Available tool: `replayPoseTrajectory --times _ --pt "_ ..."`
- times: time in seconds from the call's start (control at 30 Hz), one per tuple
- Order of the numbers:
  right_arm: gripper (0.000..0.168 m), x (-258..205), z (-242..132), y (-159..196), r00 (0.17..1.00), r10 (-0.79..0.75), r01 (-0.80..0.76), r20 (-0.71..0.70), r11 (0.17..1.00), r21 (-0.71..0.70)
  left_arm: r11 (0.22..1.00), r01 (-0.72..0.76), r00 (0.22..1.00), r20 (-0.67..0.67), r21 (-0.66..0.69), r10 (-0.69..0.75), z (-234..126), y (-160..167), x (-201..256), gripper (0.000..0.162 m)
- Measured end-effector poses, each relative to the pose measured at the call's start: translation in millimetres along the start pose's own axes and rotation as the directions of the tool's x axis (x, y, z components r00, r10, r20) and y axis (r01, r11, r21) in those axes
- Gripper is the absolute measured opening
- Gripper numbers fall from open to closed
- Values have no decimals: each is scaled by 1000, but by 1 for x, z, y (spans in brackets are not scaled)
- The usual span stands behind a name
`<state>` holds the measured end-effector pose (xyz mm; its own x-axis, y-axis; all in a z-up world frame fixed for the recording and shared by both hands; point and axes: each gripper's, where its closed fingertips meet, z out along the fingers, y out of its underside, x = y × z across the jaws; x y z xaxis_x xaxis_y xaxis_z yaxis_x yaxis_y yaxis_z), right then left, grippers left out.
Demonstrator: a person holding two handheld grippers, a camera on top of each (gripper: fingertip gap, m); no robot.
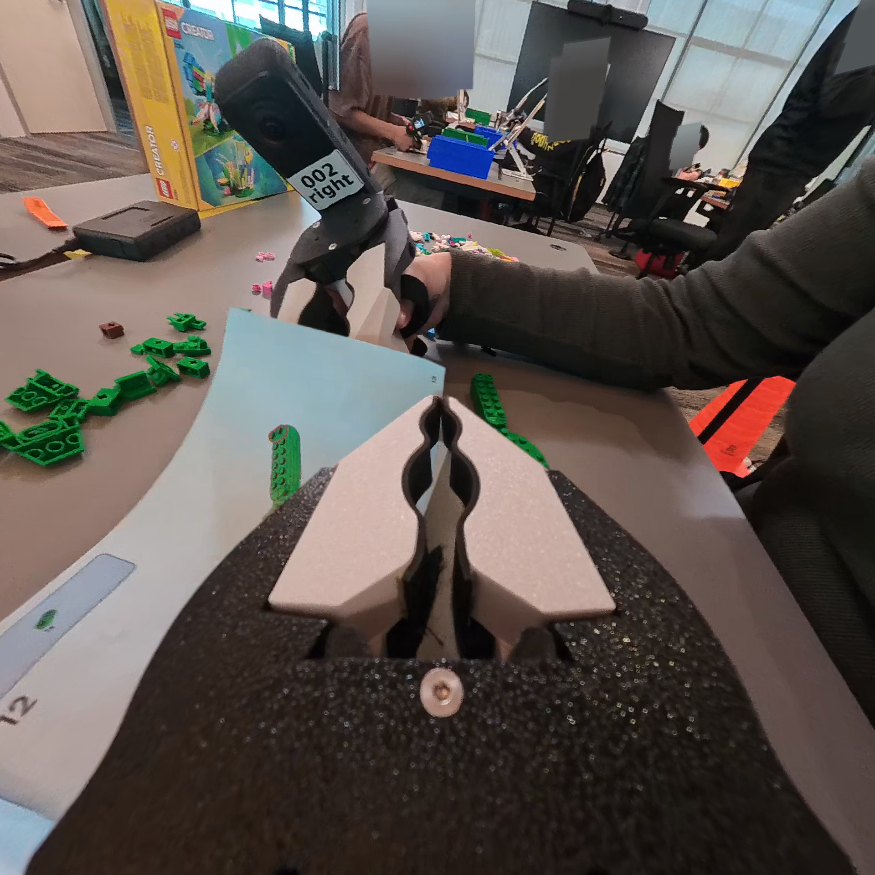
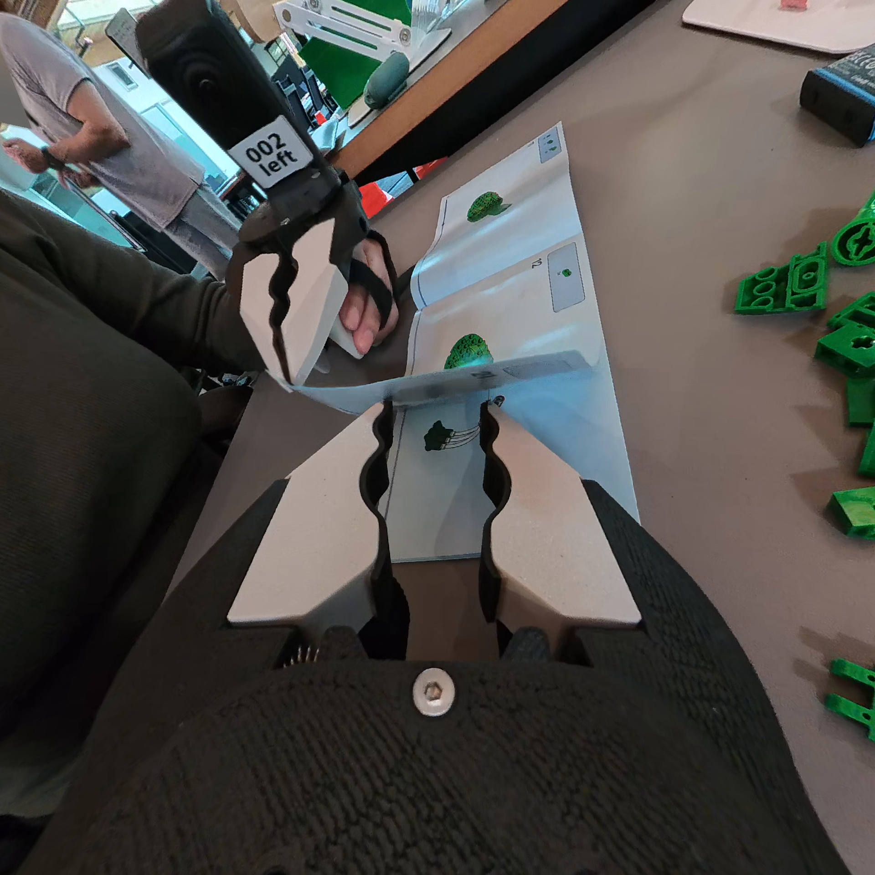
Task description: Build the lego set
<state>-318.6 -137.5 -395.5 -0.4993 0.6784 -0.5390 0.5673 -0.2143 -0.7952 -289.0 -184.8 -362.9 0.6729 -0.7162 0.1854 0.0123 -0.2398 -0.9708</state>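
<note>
My left gripper is shut on the corner of a light blue page of the instruction booklet and holds it lifted and curled. The right wrist view shows this gripper pinching the page above the open booklet. My right gripper is open and empty, low over the booklet's near page. It also shows in the left wrist view behind the lifted page. Loose green bricks lie left of the booklet, and they show at the right in the right wrist view. A long green brick assembly lies behind the page.
A yellow set box stands at the back left beside a black box and an orange strip. A brown brick, pink pieces and a pile of mixed pieces lie farther back. People stand at other desks beyond. My right gripper is the nearer one to the brown brick: about 20 centimetres, against 25 centimetres.
</note>
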Motion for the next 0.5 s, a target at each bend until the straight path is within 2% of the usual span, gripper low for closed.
replayPoseTrajectory --times 0.3,0.5 --pt "35 -2 0 0 1000 -3 3 10 1000 -1 990 135 987 -91 49 -130 -1 -6 7 0" --pt "35 -2 0 0 1000 0 0 13 1000 1 961 223 968 -156 161 -199 -9 -21 6 0"
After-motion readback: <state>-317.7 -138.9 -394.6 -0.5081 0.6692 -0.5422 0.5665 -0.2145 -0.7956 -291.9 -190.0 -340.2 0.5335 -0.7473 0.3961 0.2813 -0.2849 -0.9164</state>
